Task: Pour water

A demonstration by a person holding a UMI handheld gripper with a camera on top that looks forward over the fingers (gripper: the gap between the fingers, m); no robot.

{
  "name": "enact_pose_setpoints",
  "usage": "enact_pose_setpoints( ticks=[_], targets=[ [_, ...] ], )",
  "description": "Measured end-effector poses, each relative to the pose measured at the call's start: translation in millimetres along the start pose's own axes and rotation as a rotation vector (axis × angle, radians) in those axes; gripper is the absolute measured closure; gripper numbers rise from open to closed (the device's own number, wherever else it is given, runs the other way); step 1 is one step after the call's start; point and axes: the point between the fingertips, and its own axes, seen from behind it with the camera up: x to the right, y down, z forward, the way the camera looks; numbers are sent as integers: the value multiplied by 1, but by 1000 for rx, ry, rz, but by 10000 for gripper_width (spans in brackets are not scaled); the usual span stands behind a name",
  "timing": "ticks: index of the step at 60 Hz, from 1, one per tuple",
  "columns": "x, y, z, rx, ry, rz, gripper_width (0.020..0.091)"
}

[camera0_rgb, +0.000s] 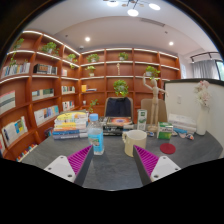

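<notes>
We count one water bottle (96,136) on the grey table (110,168), clear plastic with a blue cap and a pale label, standing upright just ahead of the left finger. Near it to the right stands one cup (134,141), cream-coloured and translucent, also upright, ahead of the gap between the fingers and a little toward the right one. The two are apart, not touching.

We also see one small red disc (167,149) lying flat on the table to the right of the cup, and beyond it a few small boxes (164,131) that we cannot count with certainty. Behind the bottle lies a pile of books (70,124). One blue chair (118,108) stands past the table, and orange shelves (40,90) with books and several green plants run along the back wall. One white board (190,100) stands on the right.

The gripper (108,161) shows two fingers, each with one magenta pad (80,160). The jaws are spread wide apart and released: we see only bare table between them. They hold nothing and touch neither bottle nor cup, both of which stand beyond the fingertips.
</notes>
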Motion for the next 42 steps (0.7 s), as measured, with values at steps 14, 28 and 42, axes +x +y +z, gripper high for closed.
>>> enact_pose_setpoints(
  ticks=[14,28,42],
  targets=[
    [-87,37,91,18,-69,51,290],
    [-109,38,166,2,-65,38,296],
    [-110,22,206,47,-35,54,491]
  ],
)
